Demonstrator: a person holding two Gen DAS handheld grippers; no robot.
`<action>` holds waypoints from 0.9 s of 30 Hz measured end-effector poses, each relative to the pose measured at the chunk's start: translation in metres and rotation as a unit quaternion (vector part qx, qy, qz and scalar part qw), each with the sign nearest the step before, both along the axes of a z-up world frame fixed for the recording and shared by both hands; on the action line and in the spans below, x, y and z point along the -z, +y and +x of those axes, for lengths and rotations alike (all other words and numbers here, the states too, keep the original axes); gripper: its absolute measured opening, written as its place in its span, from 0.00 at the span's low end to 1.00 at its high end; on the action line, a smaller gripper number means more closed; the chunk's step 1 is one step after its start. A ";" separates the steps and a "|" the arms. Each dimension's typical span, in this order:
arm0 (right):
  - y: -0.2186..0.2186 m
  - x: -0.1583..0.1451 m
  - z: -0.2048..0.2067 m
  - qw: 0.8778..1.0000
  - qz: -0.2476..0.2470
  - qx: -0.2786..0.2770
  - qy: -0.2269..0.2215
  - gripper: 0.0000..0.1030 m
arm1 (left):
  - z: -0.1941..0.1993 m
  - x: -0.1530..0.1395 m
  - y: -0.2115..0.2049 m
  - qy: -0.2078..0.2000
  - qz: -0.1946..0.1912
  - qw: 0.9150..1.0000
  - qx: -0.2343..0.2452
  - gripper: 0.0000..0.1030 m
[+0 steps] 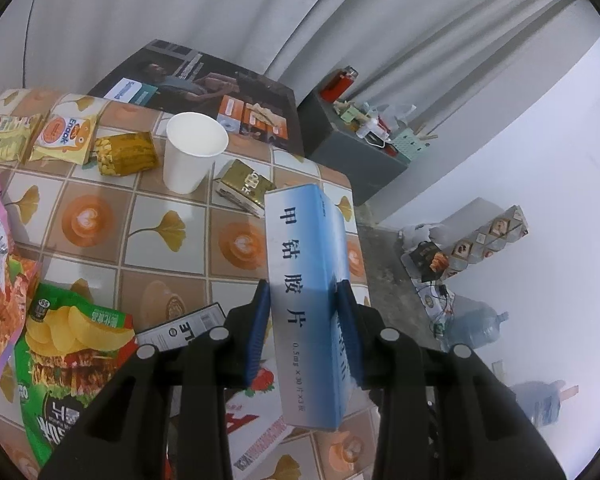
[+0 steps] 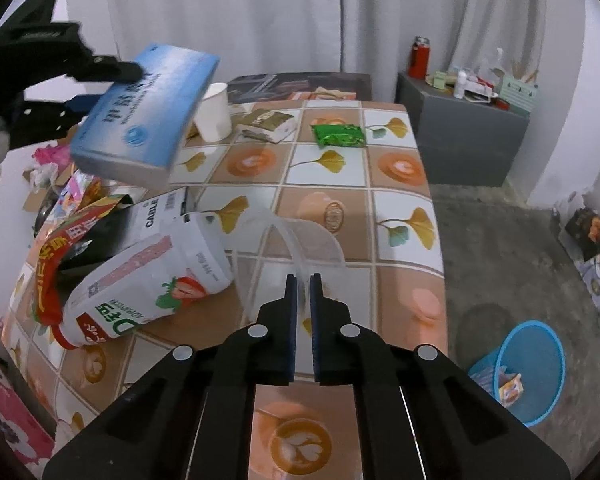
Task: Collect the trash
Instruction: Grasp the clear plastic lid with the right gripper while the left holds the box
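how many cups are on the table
2. A white paper cup stands upright at the table's far side. A clear plastic cup lies on its side near the right claw. Clutter could hide others.

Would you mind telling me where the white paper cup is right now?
The white paper cup stands upright at the table's far side, between two gold packets, left of the held blue box in the left wrist view.
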State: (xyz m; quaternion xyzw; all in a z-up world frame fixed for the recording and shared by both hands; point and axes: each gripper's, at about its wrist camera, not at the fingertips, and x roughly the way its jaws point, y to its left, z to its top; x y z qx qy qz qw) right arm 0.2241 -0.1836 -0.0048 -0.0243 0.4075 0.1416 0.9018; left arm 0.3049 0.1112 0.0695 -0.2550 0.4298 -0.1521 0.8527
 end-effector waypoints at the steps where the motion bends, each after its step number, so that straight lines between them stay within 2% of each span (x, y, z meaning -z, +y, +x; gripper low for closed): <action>1: -0.002 -0.001 0.000 1.000 0.001 0.004 -0.001 0.04 | -0.002 -0.001 0.000 -0.002 0.000 1.000 0.001 0.32; 18: -0.043 -0.015 -0.019 0.998 0.037 0.044 -0.003 0.03 | -0.045 -0.003 -0.017 -0.024 -0.011 0.999 0.024 0.31; 27: -0.067 -0.026 -0.043 0.996 0.051 0.073 -0.010 0.03 | -0.073 0.014 -0.034 -0.023 -0.061 0.997 0.028 0.31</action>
